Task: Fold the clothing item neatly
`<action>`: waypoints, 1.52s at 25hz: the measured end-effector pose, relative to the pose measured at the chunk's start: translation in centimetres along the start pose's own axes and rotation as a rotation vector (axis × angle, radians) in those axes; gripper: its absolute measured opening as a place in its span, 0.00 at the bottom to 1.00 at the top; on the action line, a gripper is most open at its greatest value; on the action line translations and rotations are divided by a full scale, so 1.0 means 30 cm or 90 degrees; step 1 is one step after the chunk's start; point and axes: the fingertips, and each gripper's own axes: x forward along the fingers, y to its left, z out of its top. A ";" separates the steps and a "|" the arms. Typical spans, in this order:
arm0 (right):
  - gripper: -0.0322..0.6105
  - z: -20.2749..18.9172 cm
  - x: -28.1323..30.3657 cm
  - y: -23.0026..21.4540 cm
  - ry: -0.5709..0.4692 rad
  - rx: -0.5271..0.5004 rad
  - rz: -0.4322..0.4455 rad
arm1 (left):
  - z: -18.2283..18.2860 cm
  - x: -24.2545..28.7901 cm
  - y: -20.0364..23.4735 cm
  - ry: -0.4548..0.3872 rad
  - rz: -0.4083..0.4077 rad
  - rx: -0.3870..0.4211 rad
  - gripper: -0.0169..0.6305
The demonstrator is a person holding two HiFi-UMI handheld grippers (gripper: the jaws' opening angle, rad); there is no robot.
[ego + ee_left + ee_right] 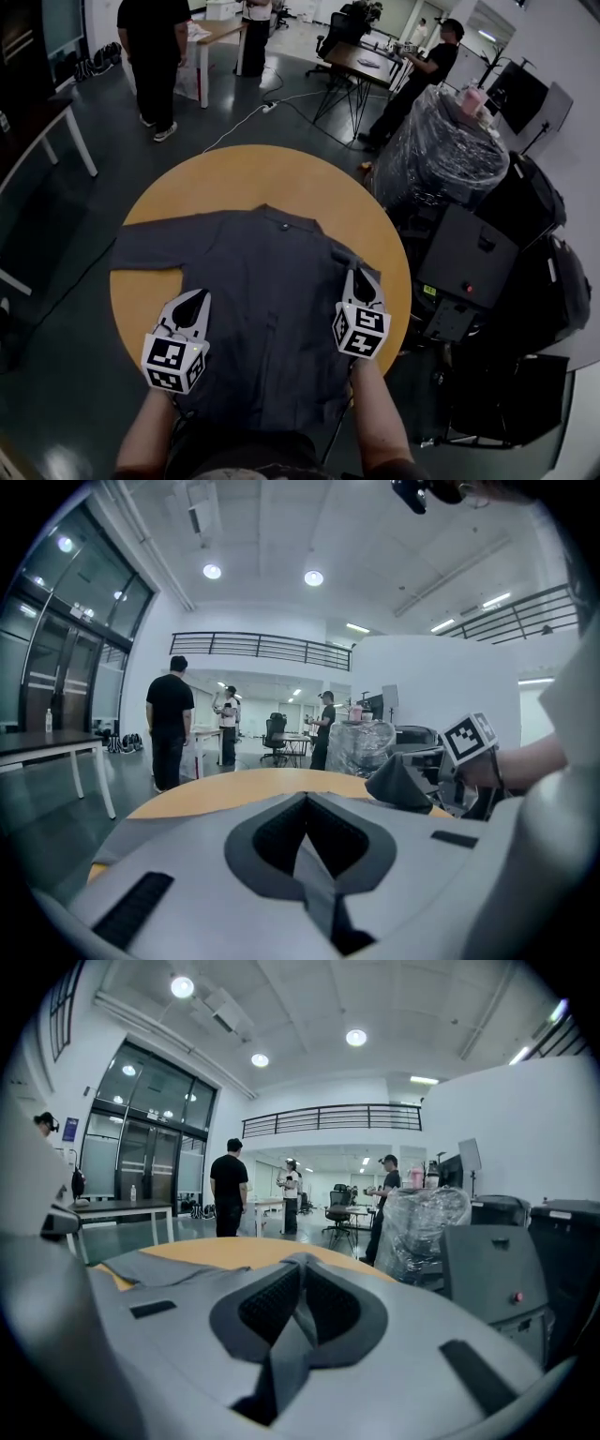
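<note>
1. Fabric of the dark grey shirt (267,319) is pinched in both grippers. The left gripper (194,302) is closed on a thin fold at the shirt's left side, and the right gripper (362,283) is closed on a fold at its right side.
2. The shirt is spread on the round yellow table (234,173). The collar (281,221) is laid at the far end, and the hem end appears to hang over the near edge, toward the person.
3. The long axis of the shirt is thus directed away from the person. Both grippers are pointed along it, one at each side of the body and at about the same level.
4. One sleeve (145,251) is stretched flat to the left, beyond the left gripper. The other sleeve cannot be clearly seen; it seems to be gathered at the right gripper.
5. The collar end lies ahead of both grippers, and neither hand is nearer to it. It is judged that the two grips must be carried evenly, otherwise the fold line could be skewed.
</note>
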 end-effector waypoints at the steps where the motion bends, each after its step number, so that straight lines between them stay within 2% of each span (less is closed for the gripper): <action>1: 0.07 0.034 0.001 0.017 -0.006 0.007 0.004 | 0.020 0.006 0.012 -0.004 -0.003 0.001 0.04; 7: 0.07 0.206 0.015 0.173 -0.027 0.020 0.020 | 0.032 0.058 0.114 -0.002 -0.048 -0.007 0.04; 11: 0.07 0.219 0.061 0.348 -0.020 0.033 0.026 | 0.013 0.099 0.188 0.009 -0.081 -0.011 0.04; 18: 0.07 0.093 0.196 0.702 0.028 0.005 0.056 | -0.030 0.146 0.303 0.028 -0.108 -0.002 0.04; 23: 0.07 -0.123 0.235 0.869 0.122 -0.066 0.100 | -0.103 0.139 0.354 0.061 -0.124 -0.017 0.04; 28: 0.10 -0.319 0.182 0.951 0.218 -0.115 0.181 | -0.169 0.133 0.369 0.085 -0.131 -0.036 0.04; 33: 0.17 -0.373 0.110 1.024 0.242 -0.126 0.255 | -0.207 0.115 0.361 0.100 -0.136 -0.041 0.04; 36: 0.19 -0.359 0.072 1.029 0.233 -0.101 0.262 | -0.212 0.106 0.366 0.101 -0.135 -0.042 0.04; 38: 0.20 -0.351 0.068 0.988 0.223 -0.063 0.233 | -0.218 0.105 0.375 0.100 -0.134 -0.042 0.04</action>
